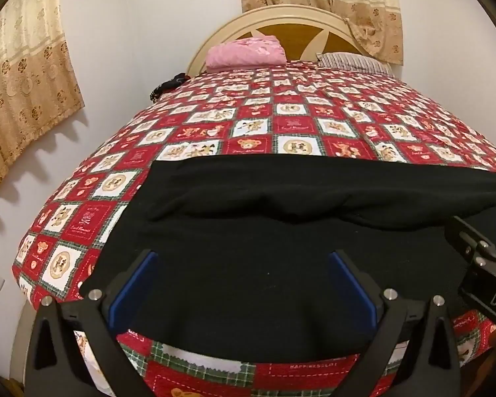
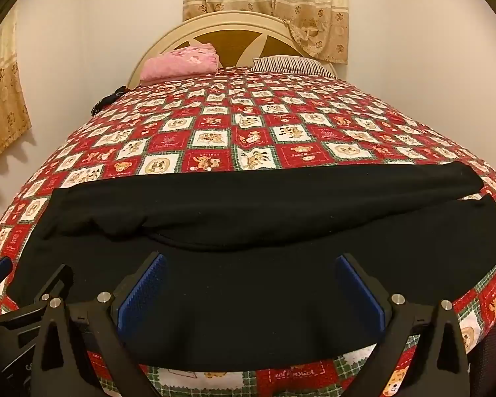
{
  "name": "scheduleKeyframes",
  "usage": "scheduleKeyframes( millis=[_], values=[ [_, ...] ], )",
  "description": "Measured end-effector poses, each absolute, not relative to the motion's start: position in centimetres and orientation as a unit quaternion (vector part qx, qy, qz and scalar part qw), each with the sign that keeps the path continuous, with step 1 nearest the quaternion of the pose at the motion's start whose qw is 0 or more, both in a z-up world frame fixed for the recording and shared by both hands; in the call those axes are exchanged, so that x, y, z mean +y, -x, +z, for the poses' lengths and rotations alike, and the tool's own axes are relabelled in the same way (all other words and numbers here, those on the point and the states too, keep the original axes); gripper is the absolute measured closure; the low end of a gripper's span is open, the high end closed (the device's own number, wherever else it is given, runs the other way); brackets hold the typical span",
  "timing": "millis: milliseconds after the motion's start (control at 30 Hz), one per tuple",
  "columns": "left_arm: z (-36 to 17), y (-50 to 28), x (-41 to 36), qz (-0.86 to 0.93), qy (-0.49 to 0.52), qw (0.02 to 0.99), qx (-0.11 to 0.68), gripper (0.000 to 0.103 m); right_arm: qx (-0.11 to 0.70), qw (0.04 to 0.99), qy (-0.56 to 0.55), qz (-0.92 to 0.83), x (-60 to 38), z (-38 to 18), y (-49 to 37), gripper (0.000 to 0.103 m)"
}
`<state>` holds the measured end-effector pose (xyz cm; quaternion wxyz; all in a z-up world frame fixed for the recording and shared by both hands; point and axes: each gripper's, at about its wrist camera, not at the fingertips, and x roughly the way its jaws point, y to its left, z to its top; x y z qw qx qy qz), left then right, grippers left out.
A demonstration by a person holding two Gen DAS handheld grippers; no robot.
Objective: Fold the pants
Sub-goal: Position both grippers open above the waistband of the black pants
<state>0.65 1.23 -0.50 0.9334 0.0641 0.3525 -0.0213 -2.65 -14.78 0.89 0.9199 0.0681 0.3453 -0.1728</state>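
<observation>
Black pants (image 2: 248, 264) lie on the bed (image 2: 248, 125), near its foot edge, just in front of me. Their long axis runs from my left to my right, across the bed and parallel to the foot edge. In the right wrist view the two legs point to my right, one lying beyond the other, and their ends sit near the right side of the bed with a small gap between them. The wider part is on my left. The far leg has a soft ridge and some wrinkles along its near border.

The bed carries a red quilt (image 1: 281, 122) with white and green squares and small bear pictures. At the head of the bed I see a folded pink blanket (image 1: 246, 51) and a striped pillow (image 1: 353, 61), well apart from the pants.

My left gripper (image 1: 244, 284) hovers over the left part of the pants, its blue fingers (image 1: 134, 289) spread wide, and nothing is between them except the cloth seen below. My right gripper (image 2: 251, 287) hovers over the middle part of the pants, also spread wide and pinching nothing. Both point downward at a slant toward the cloth. If the fingertips touch the fabric, I cannot tell.
</observation>
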Motion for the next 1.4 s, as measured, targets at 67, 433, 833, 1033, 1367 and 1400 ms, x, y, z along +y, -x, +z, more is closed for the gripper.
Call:
scheduleKeyframes(
  millis=[67, 433, 833, 1033, 1367, 1400],
  values=[
    [-0.5, -0.7, 1.3, -0.019, -0.065, 0.933, 0.354, 0.0, 0.345, 0.92, -0.069, -0.173, -14.8, 0.9, 2.6, 0.001],
    [-1.1, -1.0, 1.4, -0.004, -0.08, 0.927, 0.367, 0.0, 0.354, 0.917, -0.07, -0.172, -14.7, 0.3, 2.4, 0.001],
    [-1.3, -1.4, 2.4, 0.007, -0.07, 0.924, 0.376, 0.0, 0.356, 0.917, -0.065, -0.167, -14.2, 0.2, 2.1, 0.001],
    [-1.5, -1.6, 2.4, 0.006, -0.067, 0.923, 0.38, 0.0, 0.357, 0.917, -0.064, -0.165, -14.1, 0.2, 2.1, 0.001],
    [-1.8, -1.8, 2.4, 0.005, -0.064, 0.92, 0.386, 0.0, 0.36, 0.916, -0.066, -0.164, -14.0, 0.0, 1.8, 0.001],
    [-1.8, -1.9, 2.4, 0.005, -0.064, 0.92, 0.386, 0.0, 0.36, 0.916, -0.066, -0.165, -14.0, 0.0, 1.8, 0.001]
  ],
)
